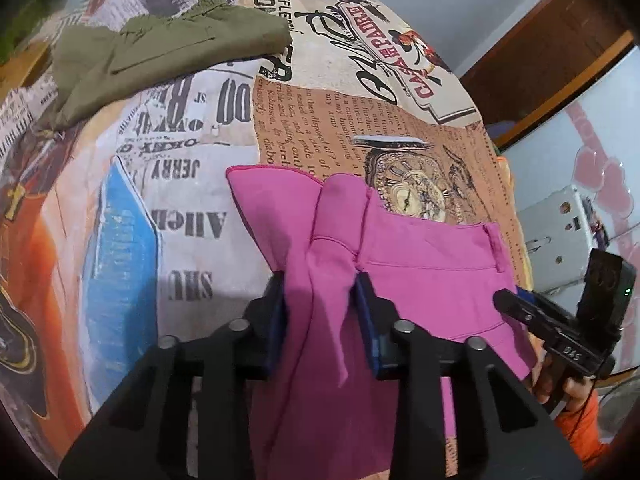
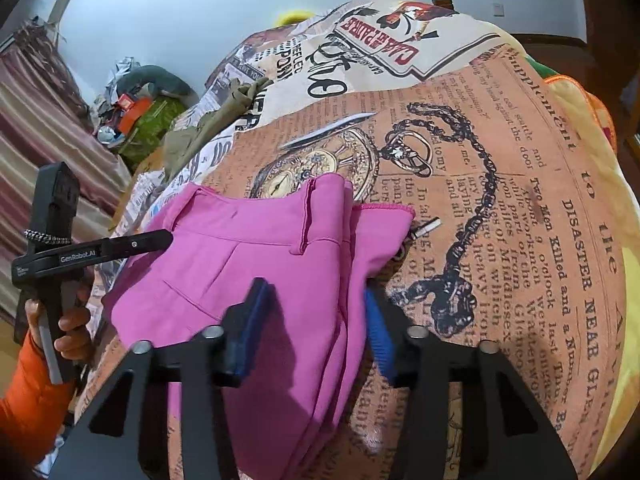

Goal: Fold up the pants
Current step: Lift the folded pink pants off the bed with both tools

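- Left tongs (image 1: 320, 312) clamped on bunched pink pants (image 1: 432, 280).
- Right tongs (image 2: 316, 328) apart, straddling pants' edge.
- Lower legs cut off below the frame.

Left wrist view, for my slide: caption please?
Left gripper pinching bright pink pants above a newspaper-print bedspread.

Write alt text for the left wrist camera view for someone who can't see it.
The left gripper pinches a bunched fold of pink pants that lie on a bed cover printed with old newspaper clippings. Olive green pants lie folded farther back on the left, and the right gripper shows at the right edge.
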A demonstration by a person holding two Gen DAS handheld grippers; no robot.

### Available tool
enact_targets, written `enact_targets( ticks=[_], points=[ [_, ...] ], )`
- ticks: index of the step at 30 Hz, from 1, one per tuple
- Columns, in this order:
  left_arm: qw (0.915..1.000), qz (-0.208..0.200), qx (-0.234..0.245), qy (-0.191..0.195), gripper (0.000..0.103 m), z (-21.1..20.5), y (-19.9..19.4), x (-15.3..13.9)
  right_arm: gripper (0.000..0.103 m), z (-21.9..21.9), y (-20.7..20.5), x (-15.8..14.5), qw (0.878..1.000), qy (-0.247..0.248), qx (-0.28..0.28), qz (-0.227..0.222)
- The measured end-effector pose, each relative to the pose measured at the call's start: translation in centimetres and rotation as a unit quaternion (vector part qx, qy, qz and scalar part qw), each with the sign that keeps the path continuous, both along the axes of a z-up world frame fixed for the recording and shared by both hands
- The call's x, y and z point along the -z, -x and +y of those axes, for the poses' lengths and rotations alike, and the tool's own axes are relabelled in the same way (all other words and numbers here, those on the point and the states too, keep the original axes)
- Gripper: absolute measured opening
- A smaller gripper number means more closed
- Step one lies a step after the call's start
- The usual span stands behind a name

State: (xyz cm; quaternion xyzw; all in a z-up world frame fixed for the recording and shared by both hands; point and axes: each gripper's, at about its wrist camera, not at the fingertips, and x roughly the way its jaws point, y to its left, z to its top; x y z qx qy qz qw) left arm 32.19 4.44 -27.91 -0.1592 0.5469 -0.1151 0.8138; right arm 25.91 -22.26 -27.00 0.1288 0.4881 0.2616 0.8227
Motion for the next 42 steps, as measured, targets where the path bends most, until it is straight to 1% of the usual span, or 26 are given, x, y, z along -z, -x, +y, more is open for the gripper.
enact_targets(
  ticks=[2,3,5,8,12,18,21,29,33,35,39,42],
  points=[
    [1.0,-0.002,-0.001,-0.004,0.026,-0.2,0.2,-0.2,0.029,0.0,0.0,-0.1,1.0,0.0,0.001,-0.003],
    [0.9999,-0.005,0.003,-0.011,0.024,-0.5,0.3,-0.4,0.027,0.1,0.0,-0.2,1.0,0.001,0.001,-0.005],
    [0.9993,-0.017,0.01,-0.033,0.021,-1.1,0.6,-1.0,0.016,0.2,0.1,-0.6,1.0,0.013,0.001,-0.014],
    [0.9955,-0.043,0.027,-0.08,0.019,-2.3,1.5,-2.4,0.014,0.5,0.2,-1.4,0.999,0.023,-0.001,-0.031],
    [0.9919,-0.065,0.036,-0.102,0.018,-2.5,2.5,-3.9,0.012,0.9,0.3,-2.3,0.999,0.024,-0.003,-0.049],
    [0.9886,-0.101,0.029,-0.109,0.018,-1.7,3.4,-6.9,0.011,1.8,0.5,-4.8,0.996,0.024,-0.012,-0.084],
    [0.9855,-0.125,0.021,-0.113,0.018,-1.1,3.5,-8.9,0.011,2.5,0.3,-6.6,0.994,0.023,-0.018,-0.108],
    [0.9733,-0.187,0.001,-0.133,0.018,0.7,2.8,-14.2,0.011,4.7,-1.0,-11.7,0.985,0.022,-0.029,-0.171],
    [0.9724,-0.197,-0.016,-0.125,0.018,2.4,1.8,-15.7,0.011,5.8,-2.3,-13.3,0.981,0.007,-0.033,-0.189],
    [0.9704,-0.202,-0.023,-0.129,0.018,3.3,1.3,-16.2,0.011,6.5,-3.0,-13.9,0.98,0.001,-0.037,-0.196],
    [0.9625,-0.219,-0.036,-0.156,0.018,4.6,0.3,-17.1,0.011,8.6,-4.8,-14.5,0.976,0.003,-0.046,-0.211],
    [0.9558,-0.229,-0.053,-0.177,0.018,6.0,-0.8,-17.4,0.011,10.3,-6.5,-14.8,0.975,-0.006,-0.05,-0.216]
  ],
)
